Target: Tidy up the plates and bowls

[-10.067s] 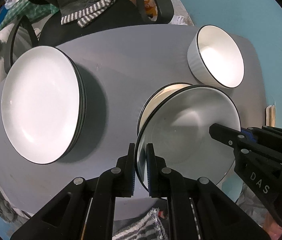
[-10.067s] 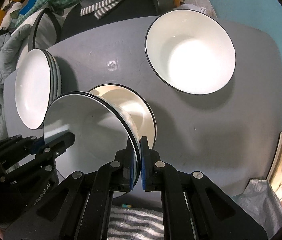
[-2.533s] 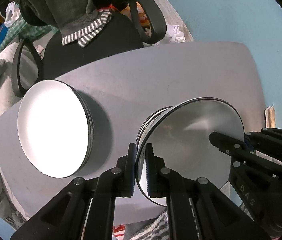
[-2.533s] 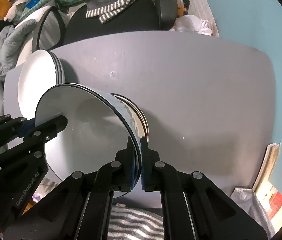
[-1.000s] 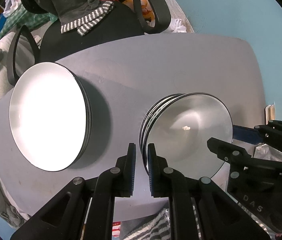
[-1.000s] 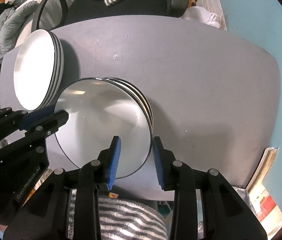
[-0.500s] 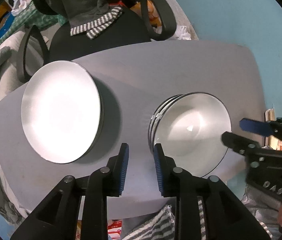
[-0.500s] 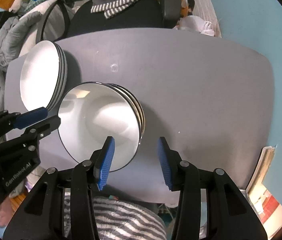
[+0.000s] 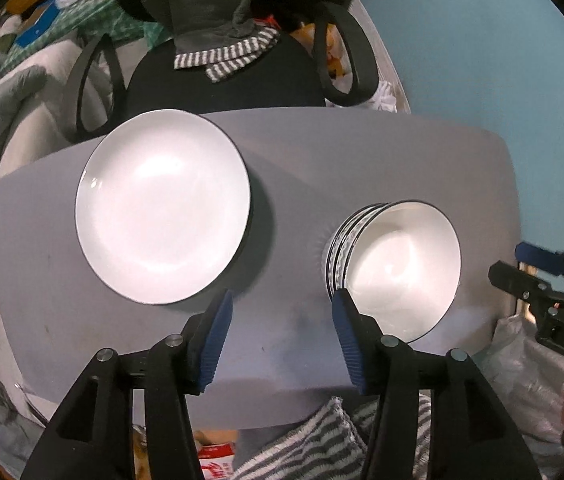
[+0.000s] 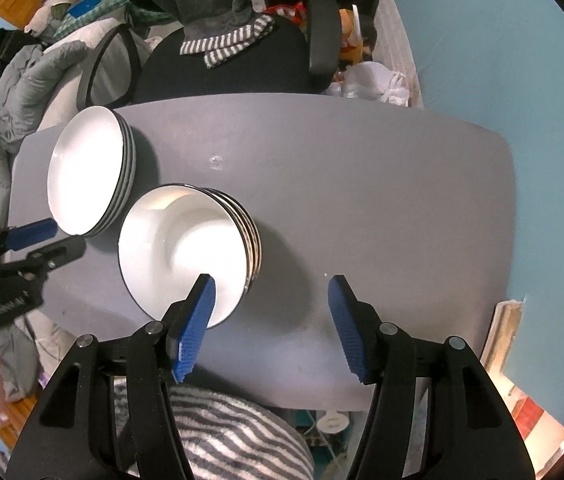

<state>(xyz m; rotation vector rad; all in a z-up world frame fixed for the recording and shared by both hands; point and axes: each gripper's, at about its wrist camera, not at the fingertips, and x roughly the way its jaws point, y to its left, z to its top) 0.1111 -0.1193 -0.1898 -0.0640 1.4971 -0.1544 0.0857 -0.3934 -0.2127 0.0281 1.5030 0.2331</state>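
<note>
On the grey table (image 9: 382,160): two piles stand apart, nothing else on it.
Progress: sorting looks finished; I judge only pulling the hands away is left.
Plates (image 9: 162,212): one pile at the left side, top plate empty.
Bowls (image 9: 398,268): nested pile, right of the plates, top bowl empty.
Left gripper (image 9: 280,336): jaws have just been opening, wide apart, nothing between.
Right gripper (image 10: 270,320): likewise just opening, holding nothing.

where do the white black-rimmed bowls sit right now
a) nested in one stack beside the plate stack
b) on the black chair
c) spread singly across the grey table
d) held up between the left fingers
a: the white black-rimmed bowls sit nested in one stack on the grey table, beside the stack of white plates, with neither gripper's fingers touching them.
</note>
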